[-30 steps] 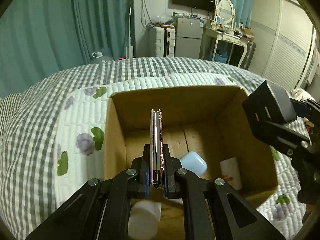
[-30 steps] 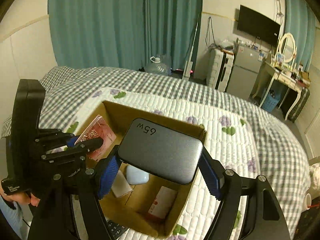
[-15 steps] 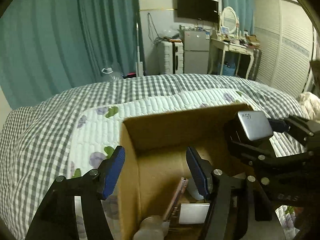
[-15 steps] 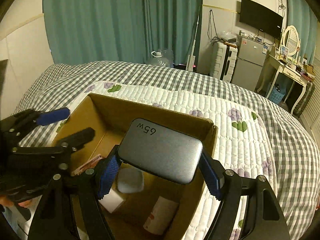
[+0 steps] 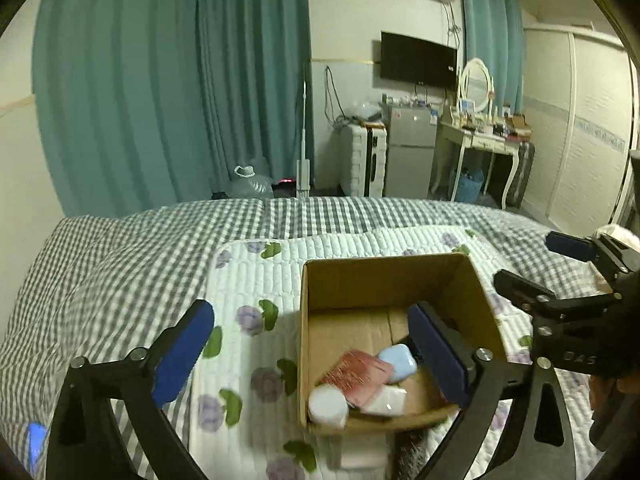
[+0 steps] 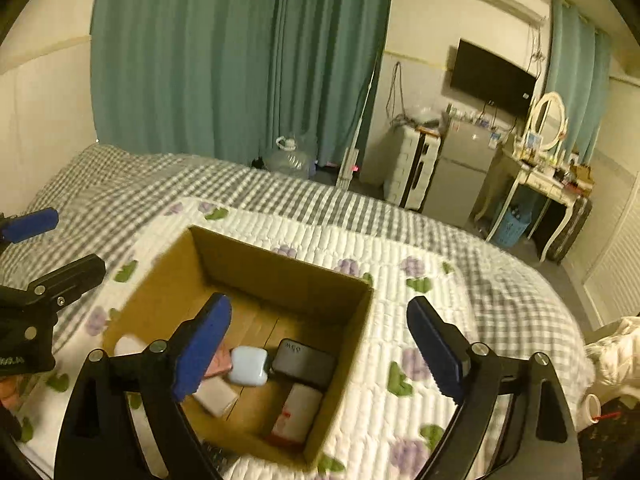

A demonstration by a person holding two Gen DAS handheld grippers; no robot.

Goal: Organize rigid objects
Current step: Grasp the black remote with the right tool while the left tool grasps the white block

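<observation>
An open cardboard box [image 5: 384, 276] [image 6: 280, 268] sits on the quilted bed. Inside lie a red card pack [image 5: 356, 376], a light blue case [image 5: 398, 362] [image 6: 248, 365], a white round jar [image 5: 327, 405], a white packet [image 5: 386, 399], a grey 65W charger [image 6: 304, 362] and a white-and-red box [image 6: 298, 412]. My left gripper [image 5: 310, 354] is open and empty above the box's left wall. My right gripper [image 6: 320, 346] is open and empty above the box; it also shows in the left wrist view [image 5: 538, 266].
The box rests on a white floral quilt [image 6: 400, 248] over a grey checked bedspread [image 5: 120, 248]. Teal curtains, a small fridge [image 5: 410, 152], a dressing table [image 5: 480, 140] and a water jug [image 6: 290, 156] stand beyond the bed. A white cloth [image 6: 616, 356] lies at right.
My left gripper let go of the red card pack, which now lies in the box, and drew back. My right gripper released the grey charger into the box and rose.
</observation>
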